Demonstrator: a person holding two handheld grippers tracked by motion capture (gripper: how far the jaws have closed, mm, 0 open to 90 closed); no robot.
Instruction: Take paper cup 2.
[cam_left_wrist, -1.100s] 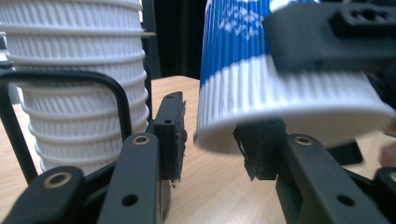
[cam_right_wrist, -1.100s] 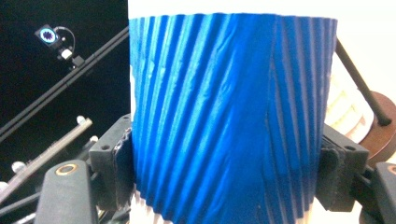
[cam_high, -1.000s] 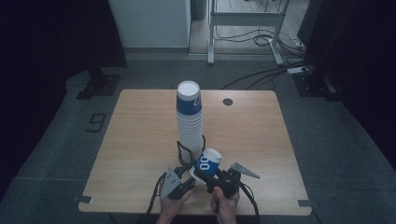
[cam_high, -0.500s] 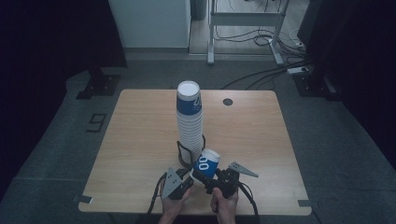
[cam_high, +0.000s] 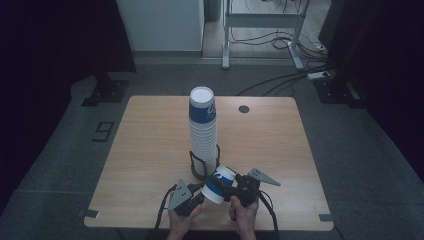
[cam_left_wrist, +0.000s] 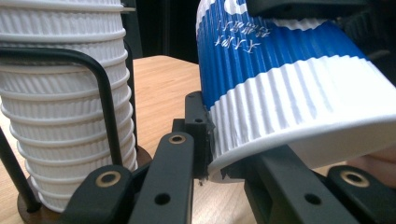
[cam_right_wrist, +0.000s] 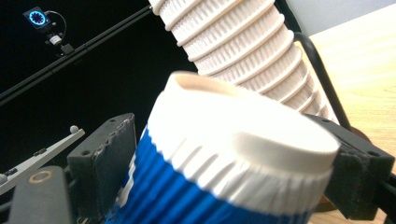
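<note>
I hold a blue-and-white ribbed paper cup (cam_high: 218, 184) tilted above the table's (cam_high: 140, 150) near edge, just before the tall cup stack (cam_high: 203, 131) in its wire holder (cam_high: 194, 162). My right gripper (cam_high: 231, 188) clamps its sides; my left gripper (cam_high: 199, 196) pinches its rim. Nothing has shifted since earlier. Its white lettering is unreadable.
</note>
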